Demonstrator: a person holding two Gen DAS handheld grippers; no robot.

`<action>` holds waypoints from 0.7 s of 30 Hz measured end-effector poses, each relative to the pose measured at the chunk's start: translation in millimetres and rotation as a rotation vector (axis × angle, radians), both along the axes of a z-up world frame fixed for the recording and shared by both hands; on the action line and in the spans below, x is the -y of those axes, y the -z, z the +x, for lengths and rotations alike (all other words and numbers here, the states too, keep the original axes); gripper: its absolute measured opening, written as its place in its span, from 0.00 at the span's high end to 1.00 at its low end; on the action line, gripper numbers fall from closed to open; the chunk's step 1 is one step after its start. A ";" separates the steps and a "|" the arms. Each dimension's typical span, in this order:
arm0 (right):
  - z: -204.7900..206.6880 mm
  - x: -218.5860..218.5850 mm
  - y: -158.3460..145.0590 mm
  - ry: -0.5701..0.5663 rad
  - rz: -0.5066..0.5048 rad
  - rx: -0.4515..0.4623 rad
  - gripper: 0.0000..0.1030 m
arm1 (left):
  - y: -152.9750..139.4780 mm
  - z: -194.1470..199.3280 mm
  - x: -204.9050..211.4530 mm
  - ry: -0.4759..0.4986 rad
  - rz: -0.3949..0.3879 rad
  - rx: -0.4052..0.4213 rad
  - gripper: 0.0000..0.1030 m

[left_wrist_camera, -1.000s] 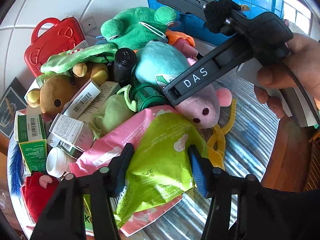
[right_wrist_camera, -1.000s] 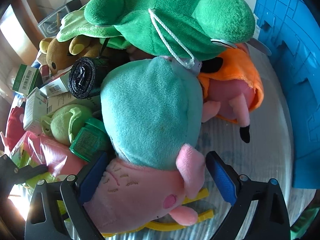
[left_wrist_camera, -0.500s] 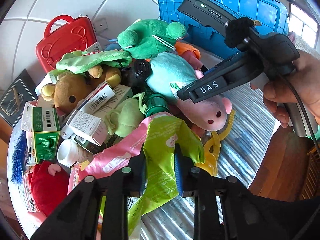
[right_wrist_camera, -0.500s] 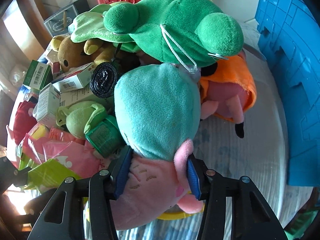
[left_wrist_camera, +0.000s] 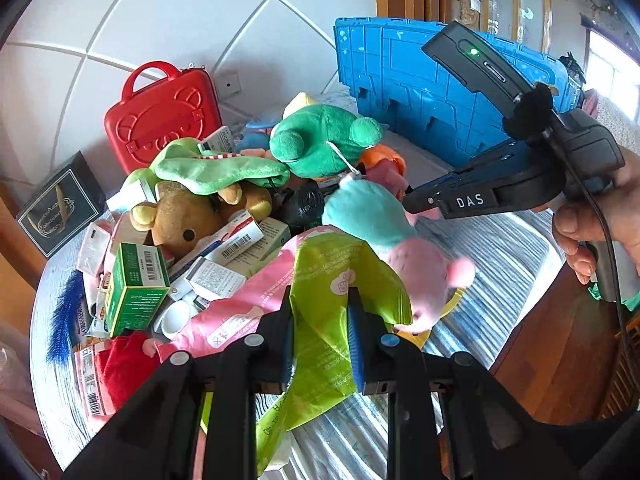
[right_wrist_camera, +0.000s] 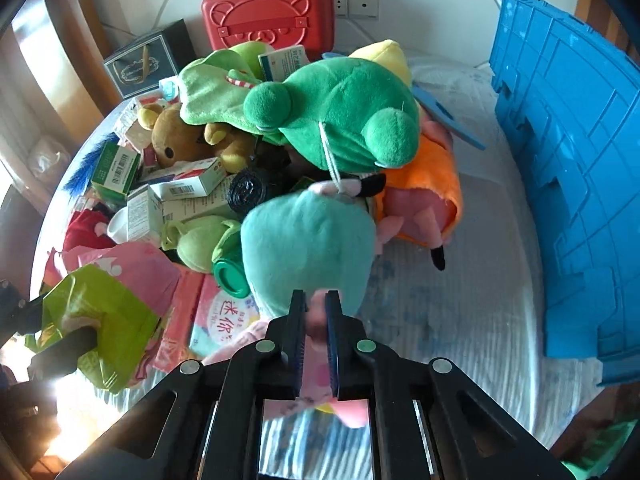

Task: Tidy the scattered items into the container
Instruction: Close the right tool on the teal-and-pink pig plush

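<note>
While both tools hang over the heap on the striped cloth (left_wrist_camera: 500,248), each has something pinched; the left gripper (left_wrist_camera: 320,336) has its jaws pressed onto a lime-green packet (left_wrist_camera: 340,276), whose crumpled body runs up between the pads and fans out above them, its lower end trailing down towards the camera; the right gripper (right_wrist_camera: 316,336) has its jaws nearly together on the pink part of a pig plush in a teal dress (right_wrist_camera: 304,240), and in the left wrist view that plush (left_wrist_camera: 372,216) hangs head-down from the tool's tip, clear of the cloth, with a person's hand (left_wrist_camera: 600,216) around the handle; the blue crate (left_wrist_camera: 424,84) stands at the far edge of the table, well apart from both held things, its ribbed wall facing the pile; a pink packet (left_wrist_camera: 248,300) lies just beside the green one; behind it sit a green carton (left_wrist_camera: 136,284), several white medicine boxes (left_wrist_camera: 236,240), a brown bear plush (left_wrist_camera: 180,220) under a light green cloth toy (left_wrist_camera: 208,166), and a dark green frog plush (left_wrist_camera: 320,140) on top; a red case (left_wrist_camera: 160,124) leans against the tiled wall; a dark gift box (left_wrist_camera: 60,208) stands at the left edge; an orange-clad plush (right_wrist_camera: 424,200) lies beside the frog in the right wrist view.
</note>
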State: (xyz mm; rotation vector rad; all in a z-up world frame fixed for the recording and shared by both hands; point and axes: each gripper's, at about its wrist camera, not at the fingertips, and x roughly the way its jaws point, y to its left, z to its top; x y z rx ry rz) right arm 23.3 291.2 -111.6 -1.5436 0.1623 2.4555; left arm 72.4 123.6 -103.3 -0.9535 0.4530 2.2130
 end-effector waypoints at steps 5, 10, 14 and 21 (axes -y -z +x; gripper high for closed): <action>6.8 -6.0 19.9 -0.006 -0.029 0.059 0.72 | 4.5 -0.9 6.3 -0.020 -0.013 0.018 0.79; 17.3 -9.6 35.3 0.048 -0.037 0.045 0.03 | 7.5 4.2 13.1 -0.026 -0.025 0.021 0.79; 14.8 -28.8 54.3 0.154 -0.092 0.046 0.03 | 9.3 6.0 17.4 -0.026 -0.032 0.025 0.79; -23.6 -39.8 97.8 0.163 -0.117 0.135 0.03 | 10.1 7.1 26.6 -0.036 -0.039 0.027 0.79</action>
